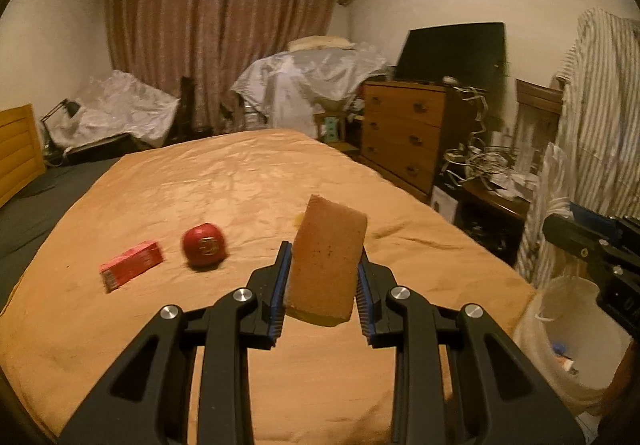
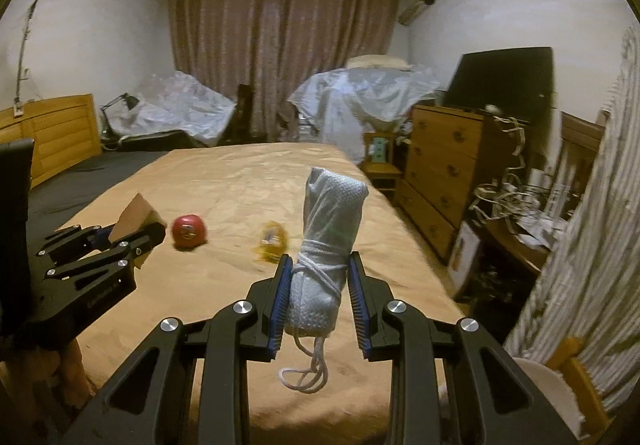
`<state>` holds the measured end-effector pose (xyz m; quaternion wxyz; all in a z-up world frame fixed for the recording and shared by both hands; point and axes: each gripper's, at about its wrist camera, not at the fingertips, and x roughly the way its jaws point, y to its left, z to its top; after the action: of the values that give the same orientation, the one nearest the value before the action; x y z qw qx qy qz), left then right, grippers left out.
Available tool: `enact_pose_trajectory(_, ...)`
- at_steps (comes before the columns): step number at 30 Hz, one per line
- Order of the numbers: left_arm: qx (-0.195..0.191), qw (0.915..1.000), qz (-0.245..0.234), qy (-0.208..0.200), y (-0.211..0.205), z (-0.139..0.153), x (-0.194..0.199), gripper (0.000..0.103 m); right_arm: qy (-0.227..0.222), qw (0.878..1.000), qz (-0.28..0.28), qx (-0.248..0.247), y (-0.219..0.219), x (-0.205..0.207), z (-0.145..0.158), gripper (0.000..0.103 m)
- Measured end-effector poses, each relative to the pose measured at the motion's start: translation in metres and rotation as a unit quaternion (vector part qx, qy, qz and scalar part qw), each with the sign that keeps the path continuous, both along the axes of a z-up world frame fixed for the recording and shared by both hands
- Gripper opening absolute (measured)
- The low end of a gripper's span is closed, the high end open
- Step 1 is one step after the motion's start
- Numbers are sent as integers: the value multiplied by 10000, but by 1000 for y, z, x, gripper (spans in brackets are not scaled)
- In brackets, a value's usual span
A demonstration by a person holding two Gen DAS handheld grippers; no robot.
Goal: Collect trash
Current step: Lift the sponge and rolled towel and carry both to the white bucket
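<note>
My left gripper (image 1: 323, 257) is shut on a brown sponge block (image 1: 326, 261), held upright above the tan bedspread (image 1: 224, 189). My right gripper (image 2: 320, 265) is shut on a rolled grey face mask (image 2: 326, 245) wound with its white ear loops, which dangle below. In the right wrist view the left gripper (image 2: 134, 235) shows at the left with the sponge block (image 2: 134, 219). On the bed lie a red ball (image 1: 205, 245) (image 2: 188, 231), a red carton (image 1: 132, 265) and a yellow wrapper (image 2: 272, 241). A white bin (image 1: 568, 341) with a liner stands at the bed's right corner.
A wooden dresser (image 1: 404, 133) with a dark screen (image 1: 452, 51) stands right of the bed, then a low table heaped with cables (image 1: 488, 161). Striped cloth (image 1: 592, 117) hangs at far right. Plastic-covered furniture (image 1: 308, 81) and curtains (image 1: 220, 37) fill the back.
</note>
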<state>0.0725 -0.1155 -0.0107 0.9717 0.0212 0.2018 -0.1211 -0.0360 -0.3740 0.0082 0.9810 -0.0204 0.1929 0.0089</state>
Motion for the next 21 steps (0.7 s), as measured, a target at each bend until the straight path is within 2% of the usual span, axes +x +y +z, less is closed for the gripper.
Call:
enact_pose_trajectory(11, 88, 9967, -788, 149, -76, 0, -5, 28, 296, 9971, -695, -25, -102, -51, 4, 30)
enact_pose_trajectory(21, 248, 9848, -1659, 459, -160, -11, -14, 28, 765, 9894, -1211, 238, -195, -88, -4, 30)
